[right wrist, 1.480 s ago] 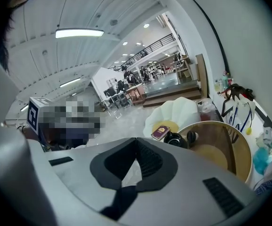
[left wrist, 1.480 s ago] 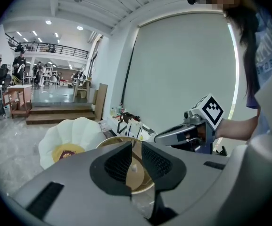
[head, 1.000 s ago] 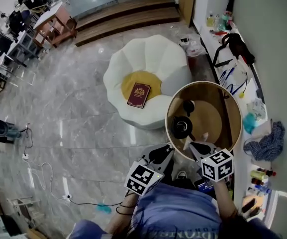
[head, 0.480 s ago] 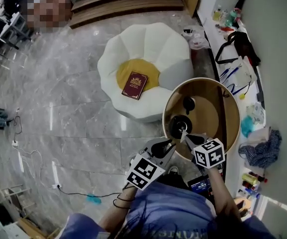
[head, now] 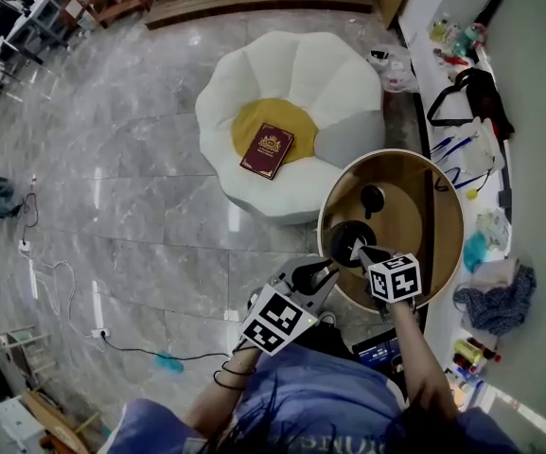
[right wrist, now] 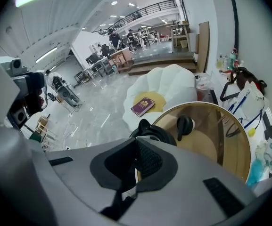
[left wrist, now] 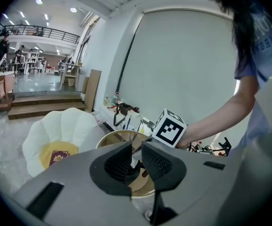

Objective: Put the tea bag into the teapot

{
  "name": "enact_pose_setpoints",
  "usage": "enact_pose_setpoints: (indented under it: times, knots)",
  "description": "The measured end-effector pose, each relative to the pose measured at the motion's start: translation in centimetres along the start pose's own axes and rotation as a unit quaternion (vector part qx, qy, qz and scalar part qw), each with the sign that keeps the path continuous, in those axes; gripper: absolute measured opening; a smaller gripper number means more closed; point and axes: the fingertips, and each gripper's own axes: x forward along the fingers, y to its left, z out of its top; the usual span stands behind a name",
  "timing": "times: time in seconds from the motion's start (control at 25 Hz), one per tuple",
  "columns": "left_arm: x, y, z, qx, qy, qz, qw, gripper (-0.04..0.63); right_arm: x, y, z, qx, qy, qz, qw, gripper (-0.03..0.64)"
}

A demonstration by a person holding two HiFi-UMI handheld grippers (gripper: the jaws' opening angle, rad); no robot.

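Note:
A black teapot (head: 343, 237) stands near the left rim of a round glass table (head: 443, 183). My right gripper (head: 360, 251) reaches over the teapot's mouth. Its jaws are shut on a small white tea bag (head: 356, 245). In the right gripper view the teapot (right wrist: 154, 132) sits just beyond the shut jaws of my right gripper (right wrist: 136, 161), and a white scrap of the tea bag (right wrist: 127, 194) shows below them. My left gripper (head: 327, 270) hangs left of the table's near rim. In the left gripper view my left gripper (left wrist: 136, 161) has a narrow gap between its jaws, with nothing in it.
A small black lid-like piece (head: 372, 200) lies on the table behind the teapot. A white flower-shaped seat (head: 301, 74) with a red book (head: 269, 151) stands to the left. A cluttered counter (head: 471, 140) runs along the right wall. A cable (head: 55, 282) lies on the marble floor.
My right gripper has moved from the table's near rim forward and left to above the teapot, with the tea bag in it. The left gripper stayed beside the rim.

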Motion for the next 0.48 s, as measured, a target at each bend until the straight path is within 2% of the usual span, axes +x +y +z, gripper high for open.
enact_pose_setpoints:
  times: [0.32, 0.48]
  knots:
    - [0.1, 1.6, 0.1, -0.004, -0.001, 0.002, 1.0, 0.059, 2.6, -2.2, -1.2, 0.02, 0.02, -0.018, 0.999, 0.015]
    - [0.1, 1.9, 0.0, -0.006, 0.002, 0.002, 1.0, 0.059, 3.2, -2.7, -0.7, 0.033, 0.016, -0.006, 0.999, 0.017]
